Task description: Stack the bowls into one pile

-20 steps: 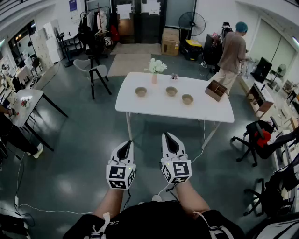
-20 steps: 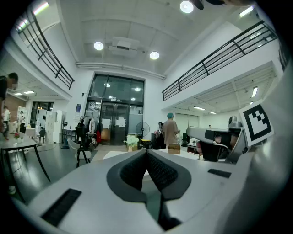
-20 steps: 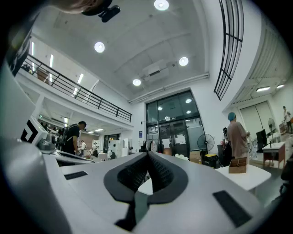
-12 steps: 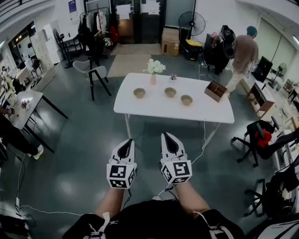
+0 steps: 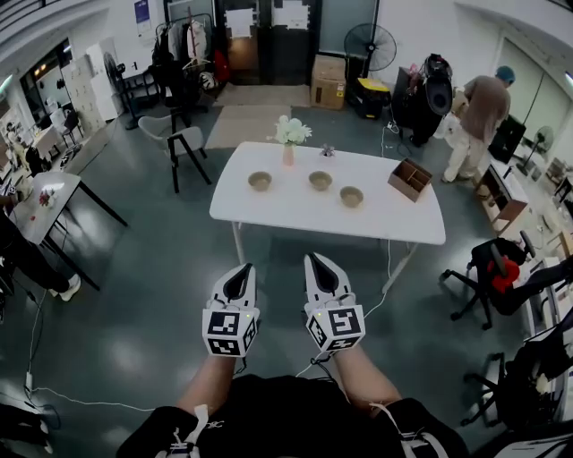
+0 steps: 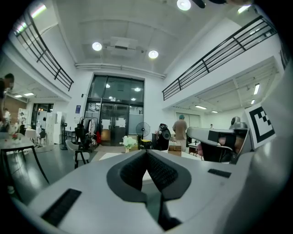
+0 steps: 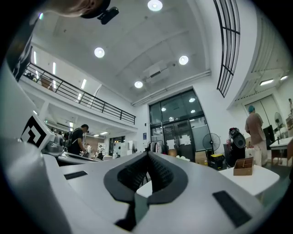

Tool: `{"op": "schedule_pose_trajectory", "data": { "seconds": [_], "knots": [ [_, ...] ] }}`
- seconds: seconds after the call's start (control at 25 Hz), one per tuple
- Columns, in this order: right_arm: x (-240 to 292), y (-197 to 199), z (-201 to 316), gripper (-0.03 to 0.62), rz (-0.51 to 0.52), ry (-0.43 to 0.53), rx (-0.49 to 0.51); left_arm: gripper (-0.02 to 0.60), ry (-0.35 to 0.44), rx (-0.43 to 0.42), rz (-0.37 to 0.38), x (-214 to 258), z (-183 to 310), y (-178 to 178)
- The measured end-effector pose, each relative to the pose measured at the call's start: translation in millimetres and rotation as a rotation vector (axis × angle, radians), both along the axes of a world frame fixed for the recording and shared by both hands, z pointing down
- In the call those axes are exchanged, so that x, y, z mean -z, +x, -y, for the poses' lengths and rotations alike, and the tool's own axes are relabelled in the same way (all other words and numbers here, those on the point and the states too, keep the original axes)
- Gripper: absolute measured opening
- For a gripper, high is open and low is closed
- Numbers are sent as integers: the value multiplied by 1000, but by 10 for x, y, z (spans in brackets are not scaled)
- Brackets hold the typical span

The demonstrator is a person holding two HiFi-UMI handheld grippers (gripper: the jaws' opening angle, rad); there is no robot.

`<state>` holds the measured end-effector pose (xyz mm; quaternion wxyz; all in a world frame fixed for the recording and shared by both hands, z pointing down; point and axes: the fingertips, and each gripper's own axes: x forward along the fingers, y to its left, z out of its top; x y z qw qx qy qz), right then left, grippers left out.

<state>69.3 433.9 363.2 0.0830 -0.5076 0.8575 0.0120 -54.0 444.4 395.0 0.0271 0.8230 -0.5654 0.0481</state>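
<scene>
Three bowls (image 5: 320, 181) lie apart in a row on the white worktop (image 5: 295, 215), none stacked. The worktop has been brought only slightly nearer. The left gripper (image 5: 240, 273) and right gripper (image 5: 320, 267) are held well short of it, jaws closed on nothing, so the approach is judged unfinished.

Nothing is really coming through as readable text here. A few white sheets (image 5: 237, 20) are hanging on the dark doors (image 5: 269, 45) well beyond the white table (image 5: 269, 215). A blue sign (image 5: 141, 11) is sitting on the wall beyond the table's left end, but all that print is blurring out. On the table's near side, the left gripper (image 5: 243, 267) and right gripper (image 5: 317, 258) are only showing black-and-white square patterns, no letters.
</scene>
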Motion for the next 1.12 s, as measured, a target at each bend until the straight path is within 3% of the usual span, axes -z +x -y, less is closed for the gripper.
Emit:
{"op": "schedule_pose_trajectory", "data": {
  "seconds": [0.28,0.56,0.76,1.12],
  "knots": [
    [-29,140,297,14,13,2,5,12,24,28,13,1,195,74],
    [-217,2,923,14,-2,8,0,12,49,37,10,-110,856,-105],
    [-274,-66,1716,14,-6,7,-23,12,50,21,-5,-209,1677,-225],
    [-81,-487,3707,14,-11,-26,-52,12,25,-24,-11,22,3714,-625]
  ]
}}
